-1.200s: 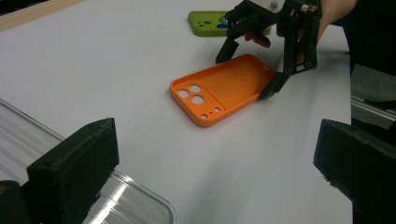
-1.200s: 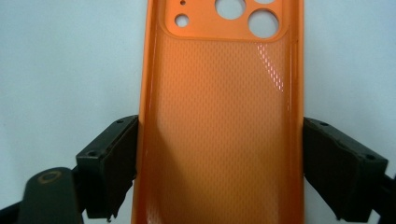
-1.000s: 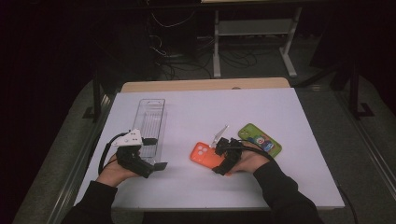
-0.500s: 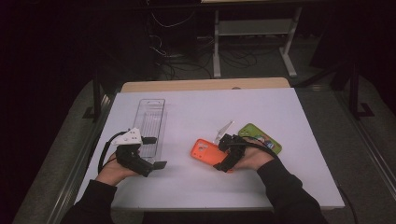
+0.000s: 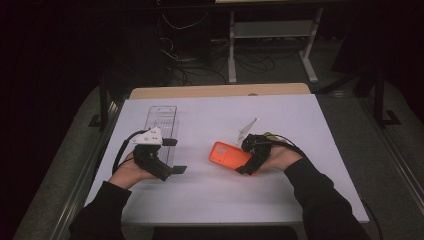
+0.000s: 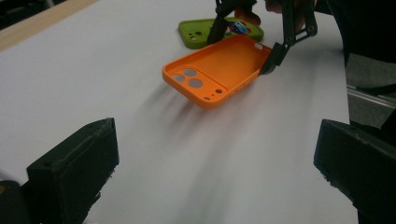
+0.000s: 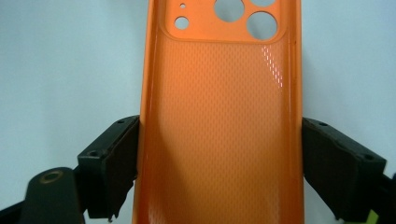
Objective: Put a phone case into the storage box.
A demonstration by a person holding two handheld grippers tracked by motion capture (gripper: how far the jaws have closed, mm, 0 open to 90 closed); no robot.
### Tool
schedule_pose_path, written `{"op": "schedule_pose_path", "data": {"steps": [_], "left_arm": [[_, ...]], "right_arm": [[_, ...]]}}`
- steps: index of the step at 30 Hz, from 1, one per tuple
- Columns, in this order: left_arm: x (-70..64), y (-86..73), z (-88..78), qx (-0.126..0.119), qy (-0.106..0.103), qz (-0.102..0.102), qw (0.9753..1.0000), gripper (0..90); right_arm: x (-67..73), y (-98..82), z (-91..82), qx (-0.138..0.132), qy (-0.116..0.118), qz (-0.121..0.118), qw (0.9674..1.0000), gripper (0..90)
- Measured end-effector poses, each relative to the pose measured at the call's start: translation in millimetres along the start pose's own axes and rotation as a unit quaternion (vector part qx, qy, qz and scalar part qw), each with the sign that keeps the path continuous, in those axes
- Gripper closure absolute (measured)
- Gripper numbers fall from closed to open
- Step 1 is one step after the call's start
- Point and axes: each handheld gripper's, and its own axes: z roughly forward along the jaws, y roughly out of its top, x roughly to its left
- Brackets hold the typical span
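In front of you lies a white table top (image 5: pixel 210 195), bare over most of its area, with a strip of pale wood (image 5: pixel 215 91) running along its far edge. On the left half you have a clear plastic tray (image 5: pixel 162 117), long and narrow, lying flat with its length pointing away from you. Over on the right half you see a green phone case (image 6: pixel 196 31) lying flat on the white surface, a small colourful patch on it. Past the table the room is dark: you can make out a white metal frame (image 5: pixel 272 30) on the floor and loose cables (image 5: pixel 190 65) beside it.
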Motion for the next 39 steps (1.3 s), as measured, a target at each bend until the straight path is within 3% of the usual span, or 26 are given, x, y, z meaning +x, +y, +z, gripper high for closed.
{"op": "schedule_pose_path", "data": {"steps": [7,9,14,16,19,22,24,29,33,35,36,37,39], "left_arm": [[3.4,8.7,12.3,0.005,-0.011,0.007,0.9999,0.0],[4.1,14.4,16.5,0.014,-0.018,0.023,0.9995,0.0],[4.7,22.4,22.4,0.024,-0.023,0.034,0.9989,0.0],[4.8,25.5,26.2,0.034,-0.032,0.048,0.9978,0.0],[4.5,30.4,32.3,0.046,-0.046,0.059,0.9962,0.0],[5.5,33.4,39.1,0.06,-0.055,0.066,0.9945,0.0],[4.8,33.7,41.4,0.057,-0.061,0.061,0.9946,0.0],[6.0,38.4,49.0,0.076,-0.07,0.083,0.9912,0.0],[5.9,40.3,55.9,0.09,-0.086,0.085,0.9886,0.0],[3.4,43.2,63.8,0.109,-0.096,0.098,0.9846,0.0],[3.4,43.2,63.8,0.109,-0.096,0.098,0.9846,0.0],[1.4,44.0,68.9,0.115,-0.099,0.111,0.9821,0.0],[0.1,43.9,71.0,0.118,-0.103,0.112,0.9813,0.0]], "right_arm": [[-4.4,1.5,-7.3,0.001,0.018,-0.021,0.9996,15.5],[-5.6,3.7,-10.0,-0.004,0.029,-0.031,0.9991,15.6],[-3.6,7.0,-13.1,0.004,0.036,-0.048,0.9982,15.6],[-3.3,9.4,-14.4,0.0,0.048,-0.053,0.9974,15.5],[-2.2,11.9,-14.0,0.007,0.049,-0.061,0.9969,15.5],[-0.4,16.7,-14.1,0.01,0.052,-0.065,0.9965,15.5],[0.3,17.5,-13.7,0.011,0.053,-0.067,0.9963,15.5],[5.5,27.1,-10.4,0.02,0.061,-0.084,0.9944,15.5],[8.9,32.7,-9.2,0.025,0.061,-0.091,0.9937,15.5],[10.8,34.6,-9.7,0.023,0.066,-0.093,0.9933,15.5],[10.8,34.6,-9.7,0.023,0.066,-0.093,0.9933,15.5],[12.5,34.8,-9.7,0.023,0.067,-0.094,0.993,15.5],[13.6,34.8,-9.9,0.024,0.07,-0.096,0.9926,15.5]]}}
